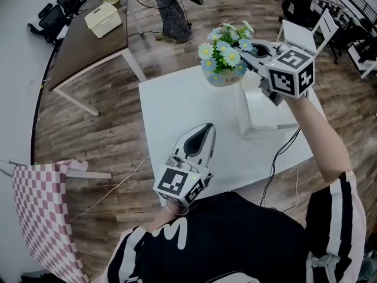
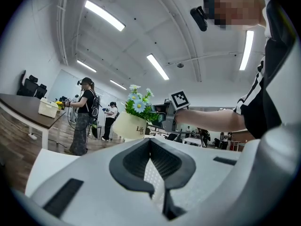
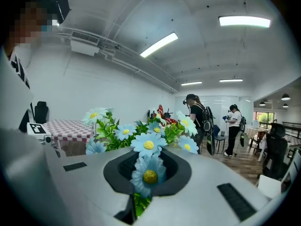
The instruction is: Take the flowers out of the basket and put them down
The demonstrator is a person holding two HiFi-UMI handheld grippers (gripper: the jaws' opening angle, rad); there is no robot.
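Up in the upper right of the head view, the right gripper [image 1: 247, 56] is clenched on the flowers [image 1: 222, 50]. It reaches into the bunch from the right, with its marker cube toward the frame's right edge. In the right gripper view green stems sit pinched in the narrow gap between the jaws, and pale blue daisies with yellow centres crowd over the jaw tips. The flowers stand in a cream pot [image 1: 226, 77], which is held in the air above the white table [image 1: 177, 108], touching nothing below it. In the left gripper view the pot tilts a little and bears dark lettering too small to read fully.

Just right of and below the bunch in the head view, the white basket [image 1: 259, 108] stands on the table. The flowers are outside it.

Lower centre of that view, the left gripper [image 1: 206, 130] is over the table's near edge, pointing toward the flowers. Its own view shows the jaws closed together with nothing between them.

At the upper left a brown table [image 1: 88, 46] carries a cream box [image 1: 103, 19]. A person [image 1: 172, 10] stands at the top edge. A red-and-white checked cloth [image 1: 38, 208] fills the lower left corner.
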